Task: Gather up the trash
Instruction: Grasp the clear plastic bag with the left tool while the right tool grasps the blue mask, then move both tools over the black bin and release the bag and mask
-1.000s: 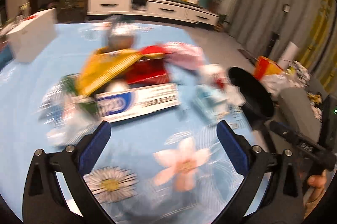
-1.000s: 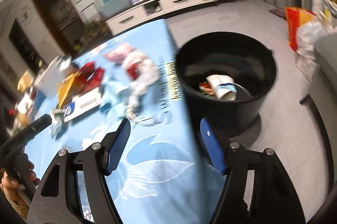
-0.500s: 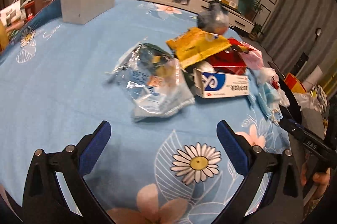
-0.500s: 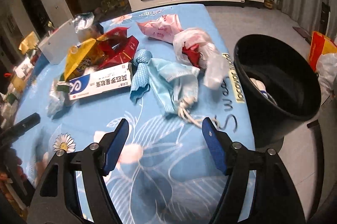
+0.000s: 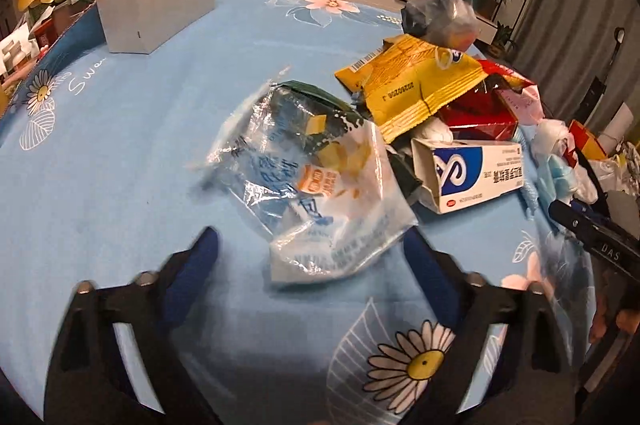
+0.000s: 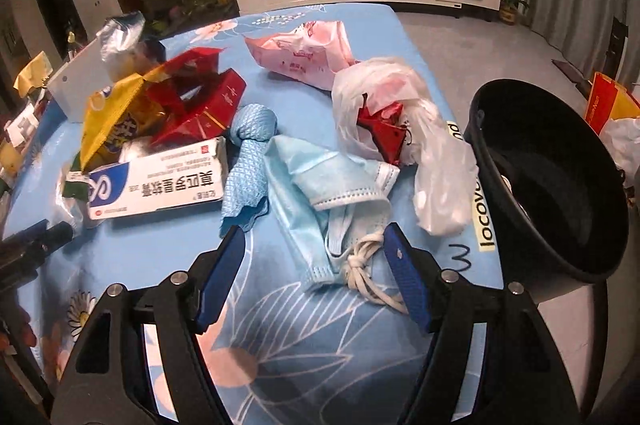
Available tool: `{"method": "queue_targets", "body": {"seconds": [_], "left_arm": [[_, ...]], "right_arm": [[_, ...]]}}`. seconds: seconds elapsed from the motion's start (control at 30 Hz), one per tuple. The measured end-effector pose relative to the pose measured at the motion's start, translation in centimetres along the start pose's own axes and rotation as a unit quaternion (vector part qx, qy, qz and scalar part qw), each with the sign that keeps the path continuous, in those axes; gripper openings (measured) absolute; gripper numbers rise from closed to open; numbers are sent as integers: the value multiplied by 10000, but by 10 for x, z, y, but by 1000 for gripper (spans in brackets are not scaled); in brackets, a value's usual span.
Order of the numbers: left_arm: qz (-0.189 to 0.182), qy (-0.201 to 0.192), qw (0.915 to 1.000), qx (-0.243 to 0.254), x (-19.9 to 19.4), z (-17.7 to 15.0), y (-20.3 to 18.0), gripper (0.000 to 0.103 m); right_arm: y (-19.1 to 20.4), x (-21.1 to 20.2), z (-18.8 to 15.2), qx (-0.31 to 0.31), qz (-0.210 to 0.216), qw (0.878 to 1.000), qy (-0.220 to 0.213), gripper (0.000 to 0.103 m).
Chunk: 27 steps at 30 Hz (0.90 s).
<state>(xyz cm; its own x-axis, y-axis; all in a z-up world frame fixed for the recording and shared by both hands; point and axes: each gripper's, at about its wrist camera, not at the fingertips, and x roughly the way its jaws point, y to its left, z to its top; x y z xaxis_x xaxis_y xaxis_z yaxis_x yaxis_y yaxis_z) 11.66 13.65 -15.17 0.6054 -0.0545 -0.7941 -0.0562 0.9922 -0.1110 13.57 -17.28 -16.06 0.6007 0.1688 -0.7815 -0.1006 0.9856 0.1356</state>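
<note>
Your left gripper has its jaws closing around the near end of a crumpled clear plastic wrapper, not yet pressing it. Your right gripper has its jaws closing too, straddling a pale blue face mask without gripping. Both lie on the blue flowered desk. A black round bin stands right of it.
</note>
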Motion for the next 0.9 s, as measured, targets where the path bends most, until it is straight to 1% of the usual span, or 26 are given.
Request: {"method": "queue_targets", "body": {"seconds": [0.03, 0.07, 0.1, 0.13, 0.2, 0.23, 0.27, 0.37, 0.43, 0.5, 0.57, 0.63, 0.77, 0.9], "left_arm": [[26, 36, 10000, 7, 2, 0, 0, 67], [42, 93, 9999, -3, 3, -2, 4, 55], [48, 125, 9999, -15, 5, -2, 4, 51], [51, 119, 9999, -35, 5, -4, 6, 50], [-1, 91, 9999, -100, 1, -6, 11, 42], [27, 94, 9999, -120, -1, -6, 12, 27], [64, 101, 9998, -138, -2, -7, 14, 7], [-7, 75, 9997, -244, -9, -10, 22, 7], [-47, 30, 9997, -253, -16, -12, 26, 7], [-139, -14, 9996, -261, -25, -16, 27, 6], [-242, -116, 9994, -223, -38, -18, 27, 5], [-381, -262, 9988, -175, -53, -18, 26, 4], [-543, -424, 9976, -65, -75, -17, 19, 3], [-838, -475, 9953, -69, -94, -20, 14, 3]], "right_arm": [[0, 2, 0, -15, -40, 10000, 2, 64], [0, 4, 0, -27, -94, 9999, 35, 55], [-2, 6, -1, -16, -128, 9999, 76, 44], [-3, 8, -1, 5, -148, 9998, 104, 42], [-5, 7, -2, 7, -197, 9998, 85, 28], [-5, 6, -2, 5, -175, 9998, 92, 25], [-5, 5, -2, 2, -177, 9998, 86, 21], [-5, -1, -4, 54, -73, 9999, 76, 17], [-3, -8, -6, 35, -74, 10000, 37, 17], [-2, -18, -10, 75, 29, 10000, -7, 17], [-1, -30, -13, 79, 98, 9999, -87, 17], [0, -42, -15, 111, 268, 9994, -162, 17], [8, -62, -17, 79, 495, 9984, -272, 17], [17, -82, -17, 17, 700, 9965, -458, 17]]}}
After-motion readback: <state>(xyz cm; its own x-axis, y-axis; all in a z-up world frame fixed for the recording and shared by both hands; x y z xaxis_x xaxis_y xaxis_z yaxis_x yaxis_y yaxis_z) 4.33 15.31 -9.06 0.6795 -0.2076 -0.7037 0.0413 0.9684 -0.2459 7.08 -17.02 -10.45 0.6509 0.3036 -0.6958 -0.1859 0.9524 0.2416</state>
